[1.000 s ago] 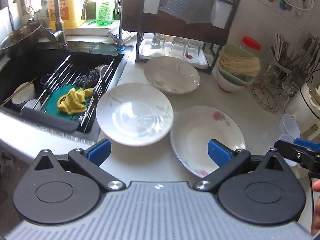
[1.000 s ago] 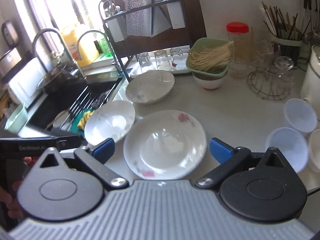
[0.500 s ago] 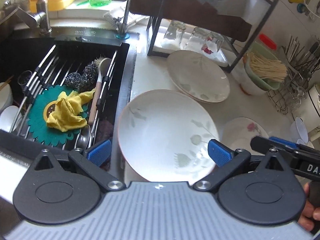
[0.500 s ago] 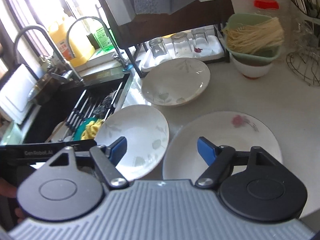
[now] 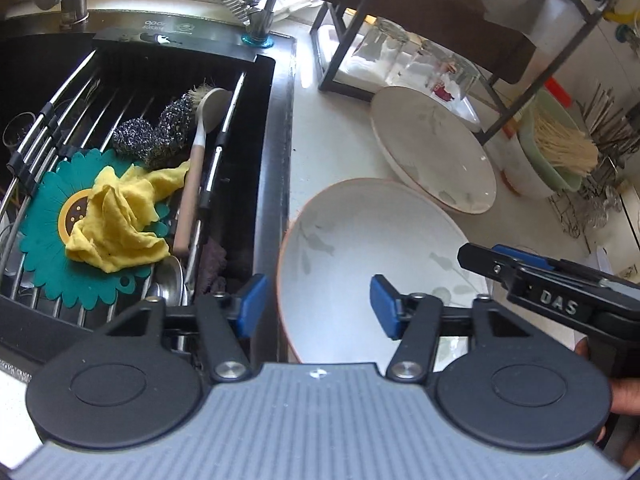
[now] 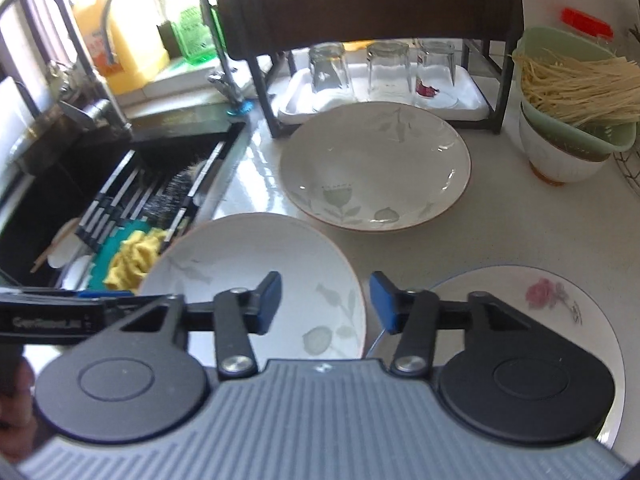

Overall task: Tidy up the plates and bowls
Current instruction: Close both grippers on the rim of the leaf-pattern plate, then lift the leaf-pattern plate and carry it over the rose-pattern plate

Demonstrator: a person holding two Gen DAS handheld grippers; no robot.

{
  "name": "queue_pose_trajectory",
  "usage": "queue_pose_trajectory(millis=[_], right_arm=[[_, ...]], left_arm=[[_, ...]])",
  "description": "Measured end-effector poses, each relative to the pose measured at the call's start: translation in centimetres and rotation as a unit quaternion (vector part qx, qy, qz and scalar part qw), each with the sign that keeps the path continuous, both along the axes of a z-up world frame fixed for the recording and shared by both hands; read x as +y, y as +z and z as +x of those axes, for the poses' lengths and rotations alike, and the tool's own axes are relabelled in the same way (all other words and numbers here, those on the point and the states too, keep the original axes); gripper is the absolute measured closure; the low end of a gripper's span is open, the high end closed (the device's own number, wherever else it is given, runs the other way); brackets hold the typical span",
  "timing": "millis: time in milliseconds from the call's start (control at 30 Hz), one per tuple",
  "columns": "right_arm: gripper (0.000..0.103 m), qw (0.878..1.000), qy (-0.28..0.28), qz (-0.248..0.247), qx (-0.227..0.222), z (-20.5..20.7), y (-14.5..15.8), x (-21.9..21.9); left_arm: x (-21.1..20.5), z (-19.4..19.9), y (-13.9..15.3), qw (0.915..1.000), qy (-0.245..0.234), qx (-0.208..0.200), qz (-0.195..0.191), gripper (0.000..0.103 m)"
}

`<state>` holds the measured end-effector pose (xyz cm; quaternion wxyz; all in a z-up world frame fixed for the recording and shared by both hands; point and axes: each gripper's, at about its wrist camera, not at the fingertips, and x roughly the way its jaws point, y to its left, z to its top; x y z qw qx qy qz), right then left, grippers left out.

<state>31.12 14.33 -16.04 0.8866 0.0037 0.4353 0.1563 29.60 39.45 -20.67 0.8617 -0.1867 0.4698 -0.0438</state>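
Closing in on the near leaf-patterned plate, we had narrowed both pairs of fingers since the earlier frames, though neither clenched anything yet. Our left gripper stood parted with the plate's left rim between its fingertips, the sink just outside the left finger. Our right gripper stood parted astride the same plate's right rim, with the rose plate just beyond its right finger. The second leaf plate lay ahead of both, apart from the fingers. A second earlier we had hovered farther back with wider gaps and all three plates ahead of us. We judged a two-sided lift of this plate was next.
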Motion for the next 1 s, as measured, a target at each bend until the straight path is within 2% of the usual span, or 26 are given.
queue_pose_trajectory(millis=[67,133,167,267,333,433,600,833,1000], right_arm=[[0.069,1.0,-0.003,-0.014,0.004,0.6,-0.4,0.3],[0.084,0.999,-0.007,-0.04,0.005,1.0,-0.7,0.7],[0.086,0.999,-0.007,-0.051,0.009,1.2,-0.9,0.8],[0.087,0.998,-0.011,-0.048,0.029,1.7,-1.2,0.7],[0.086,0.998,-0.003,-0.054,0.041,2.0,-1.5,0.8],[0.084,0.997,0.007,-0.047,0.055,2.5,-1.5,0.6],[0.084,0.995,0.003,-0.023,0.093,3.6,-1.5,0.1],[0.084,0.99,-0.016,0.027,0.139,3.3,-1.2,-1.5],[0.084,0.987,-0.023,0.052,0.15,2.3,-0.2,-2.1]], left_arm=[[0.2,0.3,-0.2,1.0,-0.005,0.001,-0.005,0.049],[0.5,0.6,-0.6,0.9998,-0.011,0.008,-0.011,0.056],[0.6,0.7,-0.9,0.9996,-0.014,0.014,-0.019,0.058],[0.8,0.7,-1.2,0.9993,-0.021,0.019,-0.024,0.064],[0.9,0.6,-1.4,0.9992,-0.024,0.022,-0.022,0.071],[1.5,0.6,-1.6,0.9989,-0.014,0.028,-0.035,0.078],[1.9,1.0,-1.7,0.9984,-0.006,0.029,-0.049,0.079],[3.6,1.7,-1.2,0.9947,-0.018,0.04,-0.094,0.079],[3.8,1.5,0.4,0.9953,-0.039,0.028,-0.084,0.079]])
